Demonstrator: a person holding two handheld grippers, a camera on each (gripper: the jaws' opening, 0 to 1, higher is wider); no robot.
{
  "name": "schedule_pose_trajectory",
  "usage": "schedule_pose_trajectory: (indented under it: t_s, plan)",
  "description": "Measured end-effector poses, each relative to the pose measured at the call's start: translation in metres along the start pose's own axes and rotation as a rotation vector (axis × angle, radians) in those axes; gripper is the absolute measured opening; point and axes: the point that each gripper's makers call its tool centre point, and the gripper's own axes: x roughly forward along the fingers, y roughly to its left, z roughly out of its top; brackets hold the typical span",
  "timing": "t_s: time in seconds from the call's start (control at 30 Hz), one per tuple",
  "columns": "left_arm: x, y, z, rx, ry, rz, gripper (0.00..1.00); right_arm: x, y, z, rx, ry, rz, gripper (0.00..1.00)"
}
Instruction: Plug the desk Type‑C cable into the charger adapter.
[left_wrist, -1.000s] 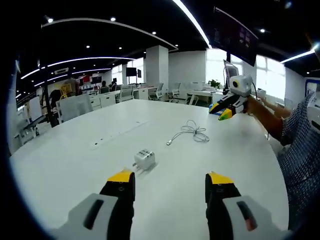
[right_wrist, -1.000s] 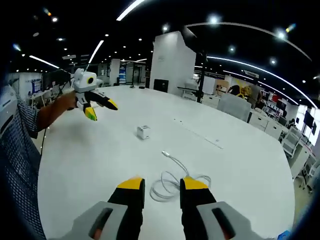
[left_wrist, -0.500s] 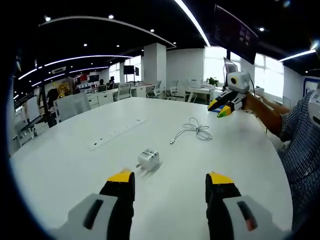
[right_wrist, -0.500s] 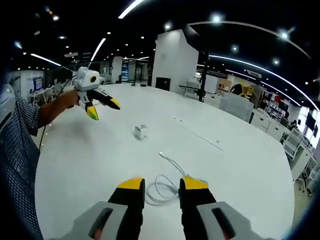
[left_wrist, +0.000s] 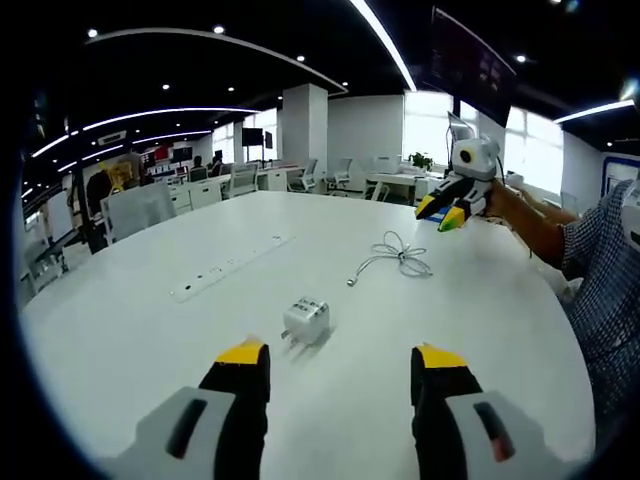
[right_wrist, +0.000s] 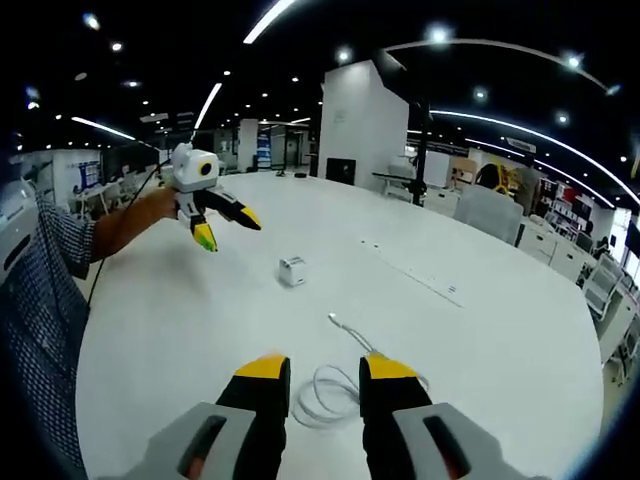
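A small white charger adapter (left_wrist: 307, 320) lies on the white table (left_wrist: 130, 330), just ahead of my left gripper (left_wrist: 338, 358), whose jaws stand wide open and empty. Farther off lies the coiled white Type-C cable (left_wrist: 400, 258), with the right gripper (left_wrist: 450, 210) hovering beyond it. In the right gripper view the cable coil (right_wrist: 335, 385) sits directly past my open right gripper (right_wrist: 325, 368), its plug end (right_wrist: 332, 318) pointing away. The adapter (right_wrist: 292, 270) rests farther out, and the left gripper (right_wrist: 222, 222) hangs in the air to its left.
A long recessed socket strip (left_wrist: 225, 268) runs across the table (right_wrist: 500, 330). A person's chequered sleeve (left_wrist: 610, 290) and forearm (right_wrist: 130, 215) reach in from the side. Office chairs and desks (left_wrist: 150, 205) stand beyond the table's far edge.
Both cameras have drifted closer: the adapter looks a little larger before the left gripper, and the cable coil sits nearer the right jaws. Adapter and cable themselves have not moved.
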Motion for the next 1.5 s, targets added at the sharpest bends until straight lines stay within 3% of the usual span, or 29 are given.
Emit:
schedule_pose_trajectory:
  t_s: [0.7, 1.5]
  plan:
    - [0.017, 0.021, -0.001, -0.002, 0.007, -0.038, 0.56, 0.031, -0.015, -0.001, -0.031, 0.04, 0.029, 0.29]
    - [0.045, 0.02, -0.003, 0.038, 0.037, -0.134, 0.51, 0.056, -0.018, -0.007, -0.15, 0.083, 0.115, 0.29]
